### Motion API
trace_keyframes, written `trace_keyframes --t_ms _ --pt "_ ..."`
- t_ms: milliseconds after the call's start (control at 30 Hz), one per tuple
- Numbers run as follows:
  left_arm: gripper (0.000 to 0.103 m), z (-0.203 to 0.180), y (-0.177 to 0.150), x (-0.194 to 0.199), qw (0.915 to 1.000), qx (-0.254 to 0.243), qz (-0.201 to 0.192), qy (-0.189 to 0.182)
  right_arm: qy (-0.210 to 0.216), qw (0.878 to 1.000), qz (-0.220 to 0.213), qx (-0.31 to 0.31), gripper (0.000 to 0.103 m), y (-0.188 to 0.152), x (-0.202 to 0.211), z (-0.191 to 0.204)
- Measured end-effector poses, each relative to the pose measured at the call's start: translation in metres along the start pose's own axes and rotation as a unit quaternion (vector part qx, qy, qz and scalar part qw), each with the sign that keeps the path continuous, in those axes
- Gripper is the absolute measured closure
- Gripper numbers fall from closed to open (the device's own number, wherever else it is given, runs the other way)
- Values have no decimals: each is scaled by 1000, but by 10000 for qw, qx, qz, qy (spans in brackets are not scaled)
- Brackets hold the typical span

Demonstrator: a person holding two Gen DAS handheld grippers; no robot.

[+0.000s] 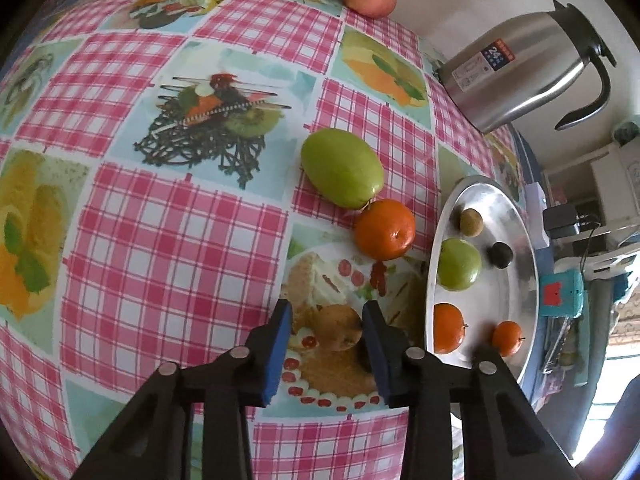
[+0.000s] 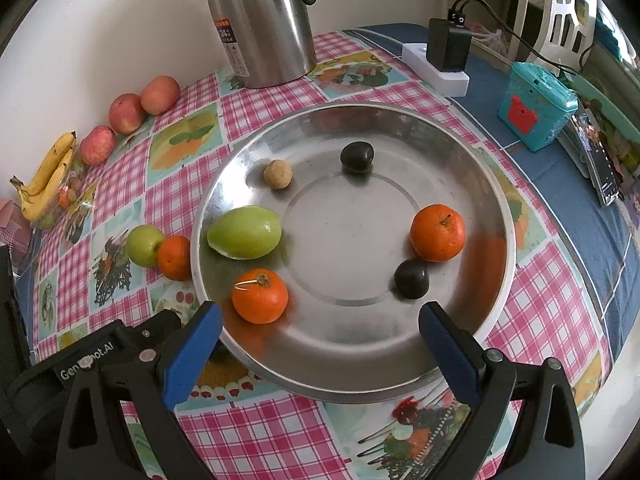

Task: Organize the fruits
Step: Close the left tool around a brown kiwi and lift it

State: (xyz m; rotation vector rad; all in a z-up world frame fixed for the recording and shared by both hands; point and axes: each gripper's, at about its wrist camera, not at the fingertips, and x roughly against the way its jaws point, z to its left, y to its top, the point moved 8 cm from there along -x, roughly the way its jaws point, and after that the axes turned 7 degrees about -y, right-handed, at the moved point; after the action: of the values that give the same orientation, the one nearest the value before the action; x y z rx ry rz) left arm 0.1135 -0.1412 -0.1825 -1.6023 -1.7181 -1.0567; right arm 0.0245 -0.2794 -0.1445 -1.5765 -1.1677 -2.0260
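In the left wrist view my left gripper (image 1: 327,305) is shut on a small brown fruit (image 1: 336,326) resting on the checked tablecloth; a dark fruit (image 1: 363,357) shows partly behind its right finger. Just beyond lie a green fruit (image 1: 342,168) and an orange (image 1: 385,229), left of the steel plate (image 1: 434,248). My right gripper (image 2: 320,312) hangs open over the plate's (image 2: 500,200) near rim with nothing between its fingers. On the plate sit a green fruit (image 2: 244,232), two oranges (image 2: 260,296) (image 2: 438,232), two dark plums (image 2: 357,156) (image 2: 411,279) and a small tan fruit (image 2: 277,174).
A steel kettle (image 2: 260,20) stands behind the plate against the wall. Three apples (image 2: 127,108) and bananas (image 2: 48,176) line the wall at the left. A charger on a white socket block (image 2: 446,52) and a teal box (image 2: 536,108) sit at the right on blue cloth.
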Motion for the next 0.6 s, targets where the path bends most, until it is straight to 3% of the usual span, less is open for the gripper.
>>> trace_keyframes --t_ms 67,133,367,600 --pt "75 0 -4 -1 9998 102 78 -157 -4 10000 23 8 4 -1 -1 0" --pt "76 -1 -5 -4 9995 165 132 -241 -7 10000 41 21 4 -1 -2 0" --pt "76 2 -3 7 9999 90 31 -42 111 9999 27 79 4 -2 -1 4" --pt "76 18 5 35 9990 102 -344 279 448 9987 80 227 4 -7 5 22"
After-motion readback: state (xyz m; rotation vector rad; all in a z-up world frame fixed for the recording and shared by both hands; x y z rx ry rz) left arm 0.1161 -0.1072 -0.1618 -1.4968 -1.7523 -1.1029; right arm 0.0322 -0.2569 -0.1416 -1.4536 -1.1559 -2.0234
